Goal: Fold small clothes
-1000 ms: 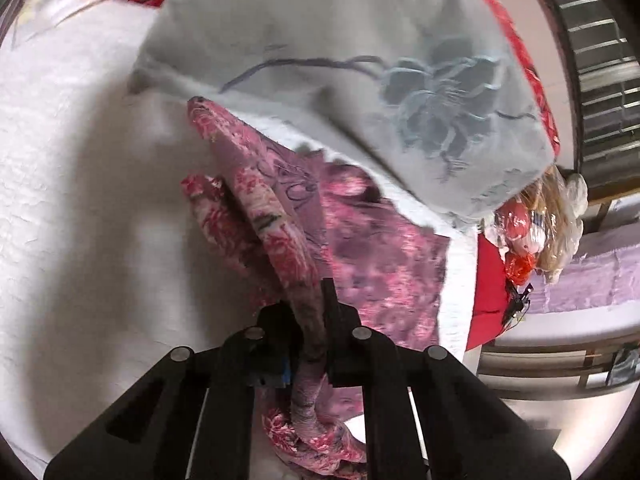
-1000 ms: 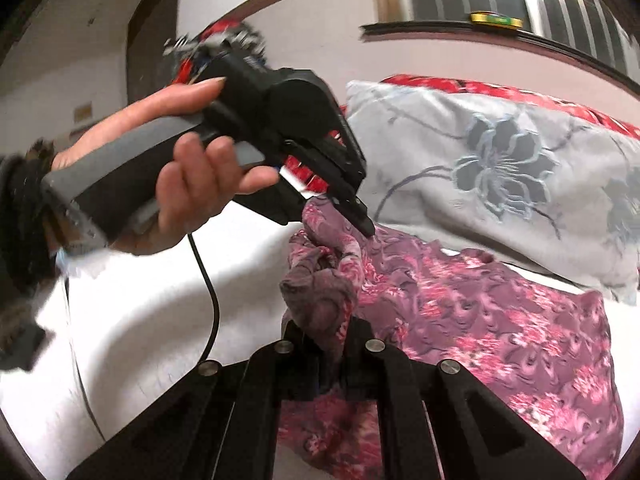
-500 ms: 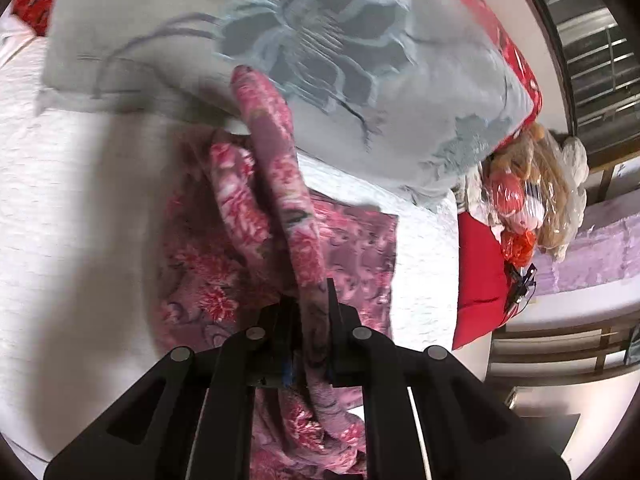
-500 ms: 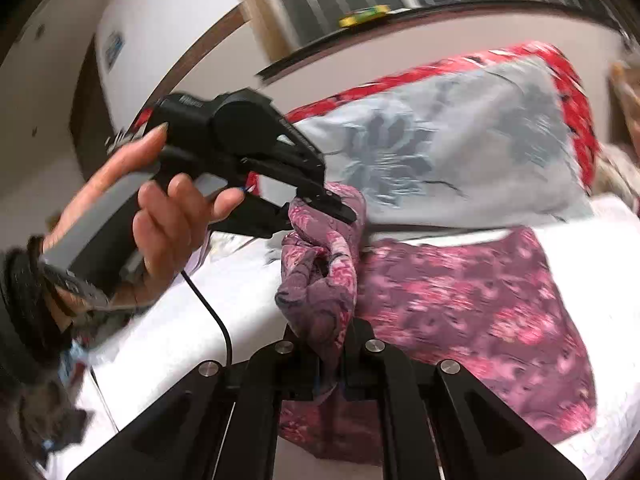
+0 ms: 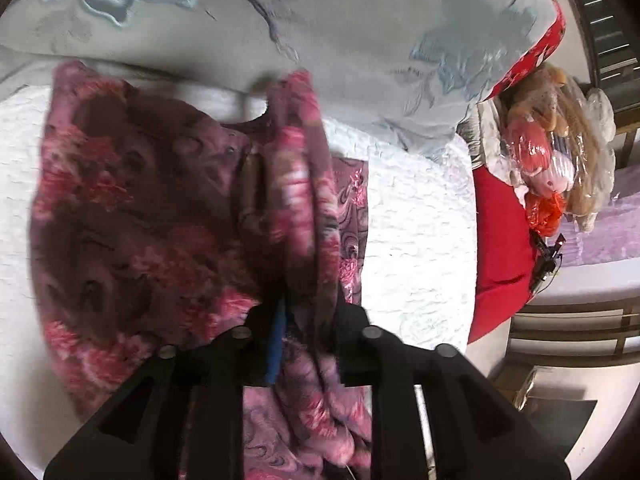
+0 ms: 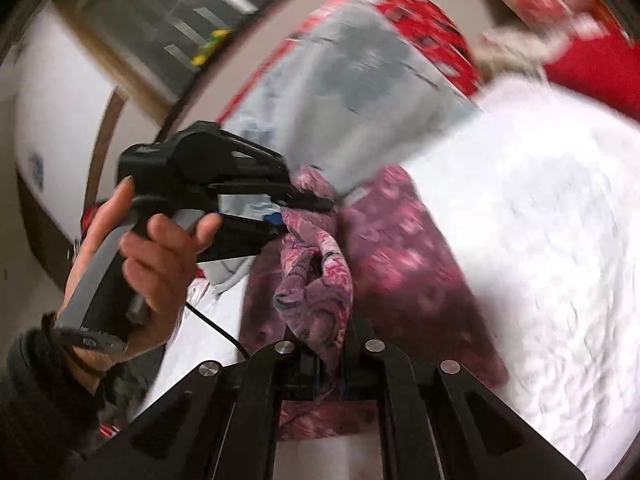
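A: The left gripper is opening its jaws, and a bunched edge of the pink floral garment is still running between them. Why there?

B: Likely because the carried edge is being laid over the rest of the garment, which is lying on the white bedspread, just near the grey flowered pillow at the far side.

A: And the right gripper?

B: Its jaws are pressed together, pinching another bunched corner, probably keeping the fold even while the left hand is guiding the other gripper beside it.

A: Any writing?

B: A mark on the gripper body is showing, but it is too blurred to read.
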`<move>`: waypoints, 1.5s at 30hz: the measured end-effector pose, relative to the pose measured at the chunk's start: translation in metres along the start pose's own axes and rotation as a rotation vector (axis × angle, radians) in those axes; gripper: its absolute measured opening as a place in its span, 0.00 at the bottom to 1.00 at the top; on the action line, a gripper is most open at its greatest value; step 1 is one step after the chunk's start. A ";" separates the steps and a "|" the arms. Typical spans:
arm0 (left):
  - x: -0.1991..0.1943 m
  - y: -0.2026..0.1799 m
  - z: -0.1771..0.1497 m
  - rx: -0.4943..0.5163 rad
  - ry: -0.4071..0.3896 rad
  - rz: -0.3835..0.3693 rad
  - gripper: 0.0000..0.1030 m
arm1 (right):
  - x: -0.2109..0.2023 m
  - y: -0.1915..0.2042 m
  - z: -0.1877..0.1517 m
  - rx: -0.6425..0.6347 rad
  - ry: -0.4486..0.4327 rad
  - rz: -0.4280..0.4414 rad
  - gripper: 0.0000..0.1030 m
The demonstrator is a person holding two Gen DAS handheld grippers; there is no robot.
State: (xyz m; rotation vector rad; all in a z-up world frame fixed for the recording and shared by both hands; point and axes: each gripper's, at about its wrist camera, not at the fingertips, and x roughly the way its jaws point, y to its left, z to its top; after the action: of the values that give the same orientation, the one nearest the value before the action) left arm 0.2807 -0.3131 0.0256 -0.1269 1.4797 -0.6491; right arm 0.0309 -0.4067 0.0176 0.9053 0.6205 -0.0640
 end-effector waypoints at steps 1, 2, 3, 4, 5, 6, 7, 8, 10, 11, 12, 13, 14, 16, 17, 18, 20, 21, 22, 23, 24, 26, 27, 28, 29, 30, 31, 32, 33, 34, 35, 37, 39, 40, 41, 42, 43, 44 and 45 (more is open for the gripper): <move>0.003 0.000 -0.001 -0.007 0.002 -0.017 0.21 | 0.001 -0.007 -0.002 0.026 0.011 -0.009 0.05; 0.003 0.001 -0.001 -0.013 0.010 -0.044 0.23 | 0.006 -0.018 -0.003 0.063 0.038 -0.017 0.05; 0.001 0.002 0.000 -0.020 0.015 -0.074 0.23 | 0.009 -0.024 -0.005 0.084 0.056 -0.023 0.06; -0.005 0.005 0.001 -0.029 0.006 -0.105 0.23 | 0.012 -0.029 -0.006 0.103 0.073 -0.031 0.11; -0.012 0.010 0.004 -0.036 -0.010 -0.126 0.23 | 0.013 -0.034 -0.007 0.115 0.097 -0.045 0.15; -0.023 0.017 0.007 -0.043 -0.037 -0.151 0.27 | 0.013 -0.036 -0.007 0.117 0.108 -0.045 0.16; -0.033 0.023 0.009 -0.048 -0.060 -0.166 0.37 | 0.010 -0.037 -0.007 0.116 0.114 -0.049 0.19; -0.046 0.034 0.010 -0.049 -0.095 -0.168 0.44 | 0.003 -0.037 -0.005 0.106 0.114 -0.058 0.23; -0.066 0.052 0.008 -0.040 -0.156 -0.107 0.57 | -0.011 -0.036 0.001 0.087 0.086 -0.072 0.26; -0.073 0.062 0.005 -0.027 -0.178 -0.066 0.57 | -0.021 -0.035 0.006 0.077 0.050 -0.080 0.30; -0.078 0.075 0.001 -0.020 -0.189 -0.017 0.57 | -0.030 -0.034 0.014 0.066 0.004 -0.086 0.33; -0.079 0.085 -0.003 -0.022 -0.196 0.013 0.57 | -0.034 -0.032 0.022 0.056 -0.033 -0.087 0.41; -0.079 0.099 -0.009 -0.036 -0.201 0.032 0.57 | -0.035 -0.029 0.035 0.044 -0.059 -0.081 0.49; -0.076 0.121 -0.023 -0.075 -0.196 0.005 0.57 | -0.018 -0.019 0.061 0.009 -0.057 -0.054 0.50; -0.071 0.133 -0.030 -0.101 -0.184 -0.027 0.57 | 0.002 -0.011 0.075 -0.023 -0.011 -0.026 0.55; -0.067 0.141 -0.036 -0.120 -0.175 -0.050 0.57 | 0.020 -0.006 0.084 -0.040 0.028 -0.012 0.56; -0.059 0.155 -0.046 -0.152 -0.185 -0.096 0.57 | 0.069 0.005 0.099 -0.065 0.139 0.035 0.61; -0.057 0.160 -0.049 -0.164 -0.188 -0.111 0.57 | 0.089 0.007 0.103 -0.077 0.182 0.023 0.59; -0.055 0.162 -0.050 -0.170 -0.187 -0.130 0.57 | 0.104 0.010 0.103 -0.093 0.199 -0.028 0.59; -0.053 0.163 -0.050 -0.174 -0.189 -0.147 0.57 | 0.127 0.013 0.105 -0.118 0.227 -0.075 0.60; -0.052 0.164 -0.049 -0.173 -0.190 -0.151 0.57 | 0.143 0.014 0.107 -0.132 0.276 -0.081 0.60; -0.057 0.163 -0.045 -0.150 -0.203 -0.146 0.57 | 0.160 0.021 0.115 -0.153 0.303 -0.096 0.07; -0.063 0.162 -0.044 -0.130 -0.220 -0.129 0.57 | 0.154 0.029 0.121 -0.169 0.257 -0.049 0.04; -0.068 0.160 -0.044 -0.109 -0.240 -0.097 0.57 | 0.145 0.038 0.126 -0.207 0.202 -0.013 0.04; -0.070 0.155 -0.044 -0.085 -0.266 -0.067 0.57 | 0.138 0.044 0.131 -0.240 0.154 -0.010 0.04; -0.068 0.152 -0.045 -0.074 -0.282 -0.049 0.60 | 0.136 0.044 0.133 -0.247 0.135 -0.023 0.04; -0.067 0.152 -0.047 -0.071 -0.287 -0.028 0.62 | 0.141 0.037 0.134 -0.237 0.148 -0.055 0.04; -0.063 0.153 -0.050 -0.069 -0.286 -0.015 0.62 | 0.153 0.026 0.132 -0.219 0.188 -0.104 0.04; -0.059 0.152 -0.053 -0.064 -0.283 -0.012 0.63 | 0.163 0.015 0.128 -0.208 0.231 -0.152 0.04; -0.055 0.151 -0.057 -0.056 -0.276 -0.004 0.65 | 0.176 0.004 0.123 -0.194 0.288 -0.191 0.04; -0.052 0.149 -0.060 -0.046 -0.274 0.016 0.66 | 0.178 -0.003 0.120 -0.165 0.298 -0.176 0.02; -0.054 0.148 -0.069 -0.024 -0.285 0.047 0.66 | 0.167 0.003 0.125 -0.143 0.265 -0.155 0.09; -0.060 0.150 -0.079 -0.031 -0.293 0.023 0.66 | 0.144 0.009 0.125 -0.138 0.243 -0.113 0.15; -0.063 0.152 -0.084 -0.034 -0.304 -0.001 0.66 | 0.132 0.008 0.122 -0.133 0.245 -0.076 0.19; -0.062 0.152 -0.088 -0.023 -0.310 -0.013 0.66 | 0.122 0.008 0.118 -0.133 0.247 -0.058 0.29; -0.059 0.151 -0.090 0.002 -0.310 -0.009 0.68 | 0.113 0.006 0.109 -0.140 0.257 -0.058 0.36; -0.057 0.152 -0.092 0.017 -0.311 0.006 0.68 | 0.108 0.001 0.103 -0.149 0.276 -0.070 0.47; -0.054 0.152 -0.093 0.021 -0.316 0.026 0.69 | 0.107 -0.003 0.094 -0.163 0.306 -0.092 0.48; -0.051 0.149 -0.093 0.023 -0.322 0.034 0.70 | 0.108 -0.006 0.085 -0.188 0.341 -0.121 0.45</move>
State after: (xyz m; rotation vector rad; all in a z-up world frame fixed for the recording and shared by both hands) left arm 0.2429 -0.1377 -0.0092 -0.1795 1.1620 -0.5877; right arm 0.1584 -0.4525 -0.0048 0.7000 0.9822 0.0408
